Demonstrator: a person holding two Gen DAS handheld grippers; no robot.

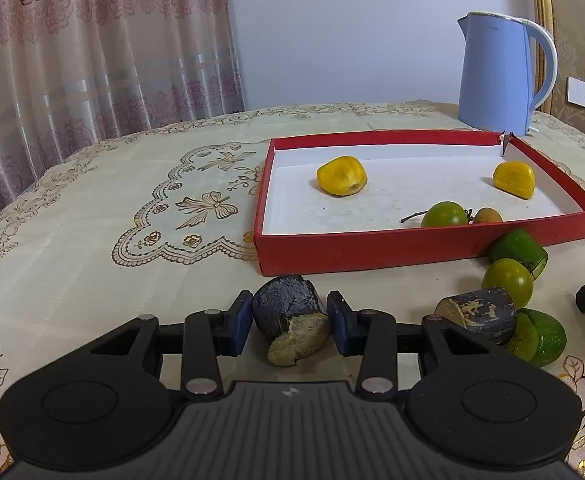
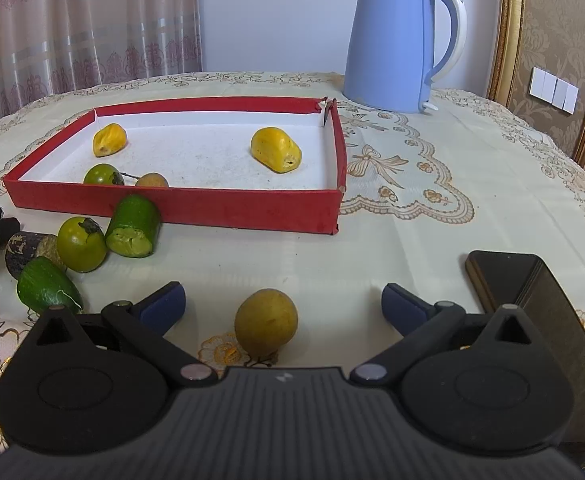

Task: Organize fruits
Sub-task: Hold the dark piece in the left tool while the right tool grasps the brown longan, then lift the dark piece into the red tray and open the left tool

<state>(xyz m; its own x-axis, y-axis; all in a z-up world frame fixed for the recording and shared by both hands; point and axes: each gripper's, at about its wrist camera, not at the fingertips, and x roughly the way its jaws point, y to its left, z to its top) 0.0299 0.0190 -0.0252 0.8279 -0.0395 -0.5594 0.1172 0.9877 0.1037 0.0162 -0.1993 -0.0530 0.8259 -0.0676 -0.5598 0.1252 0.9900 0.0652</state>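
Left gripper (image 1: 289,317): I clamped one dark chunk (image 1: 290,318).
Right gripper (image 2: 283,308): I held it released around one brown fruit (image 2: 265,322).
Red tray (image 1: 372,246), centre: two yellow pieces.

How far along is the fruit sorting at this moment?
Partly done. Four fruits lie in the red box. The left gripper is shut on a dark cut piece; the right gripper stands open around a brownish fruit. Five pieces outside remain.

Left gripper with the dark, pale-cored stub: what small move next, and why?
Probably lift it and carry it forward over the near wall of the red cardboard tray. The left gripper looks clamped on the dark stub, which sits just short of the tray.
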